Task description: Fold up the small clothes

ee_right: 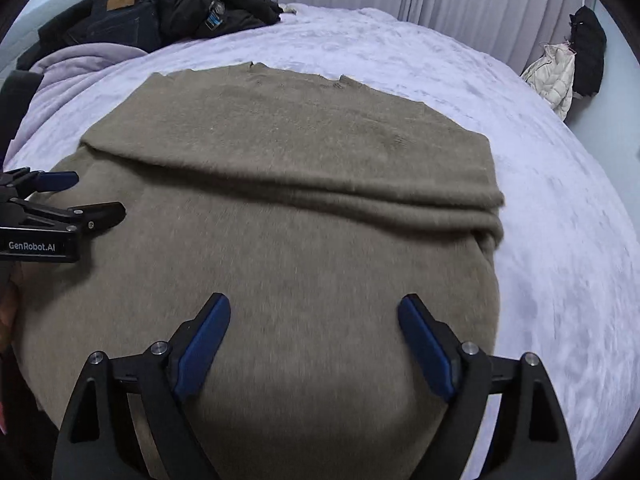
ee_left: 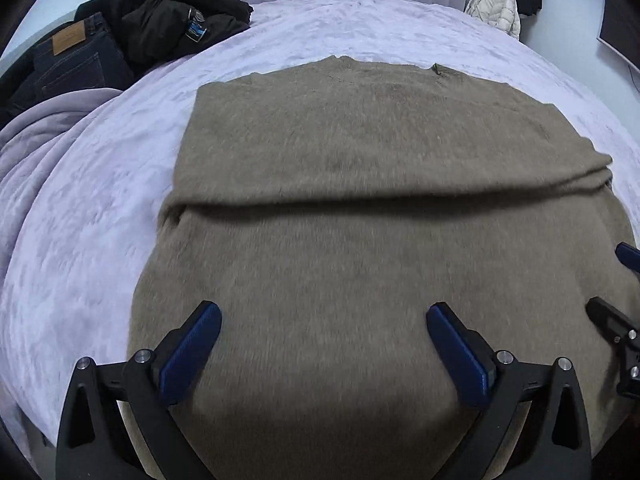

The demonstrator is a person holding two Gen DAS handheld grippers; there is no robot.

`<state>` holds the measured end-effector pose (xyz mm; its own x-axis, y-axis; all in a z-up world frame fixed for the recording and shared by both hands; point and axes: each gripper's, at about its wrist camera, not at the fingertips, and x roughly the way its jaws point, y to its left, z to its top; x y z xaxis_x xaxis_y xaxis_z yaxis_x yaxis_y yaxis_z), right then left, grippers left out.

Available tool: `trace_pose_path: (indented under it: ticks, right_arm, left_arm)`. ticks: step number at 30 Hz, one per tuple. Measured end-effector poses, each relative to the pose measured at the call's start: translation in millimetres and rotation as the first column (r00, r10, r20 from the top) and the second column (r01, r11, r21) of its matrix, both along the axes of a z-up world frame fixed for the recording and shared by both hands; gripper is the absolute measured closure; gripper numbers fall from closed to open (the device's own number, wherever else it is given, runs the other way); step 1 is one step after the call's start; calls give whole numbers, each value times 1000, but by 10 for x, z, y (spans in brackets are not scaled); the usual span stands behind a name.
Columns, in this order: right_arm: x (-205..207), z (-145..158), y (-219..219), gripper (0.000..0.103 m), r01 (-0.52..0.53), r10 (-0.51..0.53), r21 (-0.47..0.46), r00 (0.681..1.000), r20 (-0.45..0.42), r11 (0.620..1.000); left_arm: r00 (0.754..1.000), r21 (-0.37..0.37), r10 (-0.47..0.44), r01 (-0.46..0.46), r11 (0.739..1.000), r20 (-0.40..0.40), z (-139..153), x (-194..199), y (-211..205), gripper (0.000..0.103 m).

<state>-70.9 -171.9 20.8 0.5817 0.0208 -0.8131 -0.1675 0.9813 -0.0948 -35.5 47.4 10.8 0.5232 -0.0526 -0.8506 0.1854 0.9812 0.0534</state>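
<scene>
**Both grippers spread over folded sweater on bed**

Left wrist view: left gripper (ee_left: 324,316) hangs over a fuzzy olive-brown knit sweater (ee_left: 360,152), jaws spread wide, nothing between the blue pads. The sweater lies flat on a pale lilac plush bedspread (ee_left: 100,200), with a fold ridge across its middle. A dark jeans-and-jacket pile (ee_left: 120,36) sits at far left.

Right wrist view: right gripper (ee_right: 314,308) is also spread and empty above the sweater (ee_right: 280,148); contact with the fabric is unclear, the near part being blurred. The left gripper (ee_right: 96,196) shows at the left edge.
</scene>
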Motion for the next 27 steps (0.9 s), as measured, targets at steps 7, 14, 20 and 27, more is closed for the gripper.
trace_pose_path:
  ticks: [7, 14, 20, 27]
  right_arm:
    - [-307, 131, -69, 13, -28, 29, 23, 999, -27, 999]
    - [16, 133, 465, 13, -231, 232, 50, 972, -29, 972]
    - [-496, -66, 212, 12, -397, 397, 10, 918, 12, 918]
    - [-1224, -168, -250, 7, -486, 497, -170, 867, 29, 858]
  left_arm:
    - [997, -28, -64, 65, 997, 44, 300, -159, -85, 0]
    - [992, 7, -121, 121, 993, -28, 20, -78, -287, 0]
    - [982, -30, -187, 187, 982, -16, 1, -714, 243, 0]
    - [961, 73, -251, 260, 963, -112, -47, -965, 392, 0]
